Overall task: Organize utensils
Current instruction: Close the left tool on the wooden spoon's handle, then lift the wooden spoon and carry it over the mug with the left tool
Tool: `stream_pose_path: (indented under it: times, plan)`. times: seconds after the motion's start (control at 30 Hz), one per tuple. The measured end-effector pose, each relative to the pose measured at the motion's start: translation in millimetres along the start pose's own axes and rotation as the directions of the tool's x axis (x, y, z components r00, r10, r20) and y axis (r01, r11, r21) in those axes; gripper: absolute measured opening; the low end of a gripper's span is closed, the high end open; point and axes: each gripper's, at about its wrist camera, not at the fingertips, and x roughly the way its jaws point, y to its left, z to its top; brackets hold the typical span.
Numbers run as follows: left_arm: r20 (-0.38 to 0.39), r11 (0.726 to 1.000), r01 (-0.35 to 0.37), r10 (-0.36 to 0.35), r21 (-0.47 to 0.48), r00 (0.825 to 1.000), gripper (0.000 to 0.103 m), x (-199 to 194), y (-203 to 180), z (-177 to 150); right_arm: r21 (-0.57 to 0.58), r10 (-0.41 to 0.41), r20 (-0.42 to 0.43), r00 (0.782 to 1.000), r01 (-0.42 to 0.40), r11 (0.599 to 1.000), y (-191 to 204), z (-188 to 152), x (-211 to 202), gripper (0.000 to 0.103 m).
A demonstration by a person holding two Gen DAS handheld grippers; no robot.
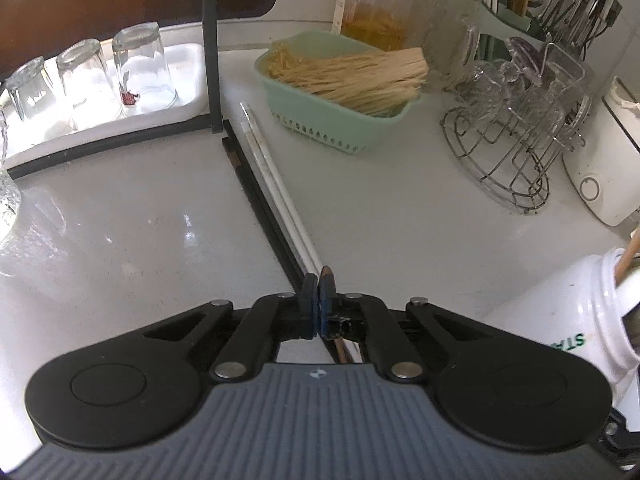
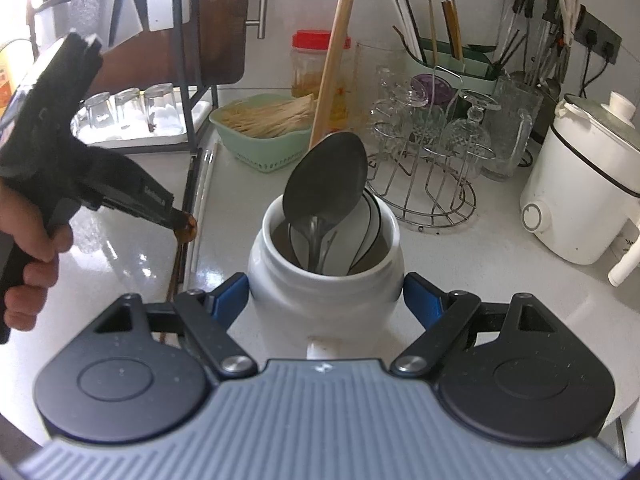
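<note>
- A white ceramic jar (image 2: 324, 280) was seen upright on the white tabletop (image 2: 500, 280), its body clamped between the blue fingers (image 2: 230, 300) of the right gripper (image 2: 325, 300), one finger on each side.
- Inside the jar were held a dark metal spoon (image 2: 326, 180) with its bowl upward, white spoons (image 2: 368, 220) behind it, and a long wooden handle (image 2: 332, 64) leaning out over the rim.
- Left of the jar, a pair of dark chopsticks (image 1: 256, 196) and a pair of white chopsticks (image 1: 276, 184) were laid side by side on the tabletop, pointing away towards a black rack (image 1: 210, 40).
- The left gripper (image 1: 316, 300) was seen low over their near ends, its fingers pressed together on a thin brown stick-like utensil (image 1: 342, 350); which utensil exactly could not be told.
- In the right wrist view, that gripper was shown held by a hand (image 2: 28, 248) at the left edge.
- A mint-green basket (image 1: 340, 104) of pale thin sticks was placed beyond the chopsticks, with a red-lidded plastic jar (image 1: 380, 4) behind it.
- Upturned glasses (image 1: 140, 68) were stood on a white tray under the rack.
- A wire glass stand (image 2: 428, 168), a green utensil holder (image 2: 448, 68) and a white electric cooker (image 2: 580, 188) were set to the right.
</note>
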Motion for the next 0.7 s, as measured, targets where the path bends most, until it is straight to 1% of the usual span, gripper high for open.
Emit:
stream_pose_path:
  times: [0.13, 0.37, 0.6, 0.7]
  plan:
    - [0.012, 1.000, -0.018, 0.018, -0.018, 1.000, 0.001, -12, -9, -2, -0.020, 0.026, 0.005, 1.000, -0.025, 0.999, -3, 0, 0, 0.086]
    - [0.047, 0.998, -0.052, 0.054, -0.034, 0.997, 0.001, -47, -25, -7, -0.051, 0.059, 0.005, 0.998, -0.059, 0.997, -6, 1, 2, 0.086]
    - [0.107, 0.993, -0.100, 0.105, -0.055, 0.989, 0.001, -86, -34, -12, -0.069, 0.081, 0.014, 0.997, -0.080, 0.994, -5, -2, 0, 0.086]
    - [0.131, 0.990, -0.132, 0.137, -0.050, 0.982, 0.001, -101, -39, -15, -0.072, 0.095, 0.011, 0.995, -0.094, 0.993, -5, 0, 0, 0.086]
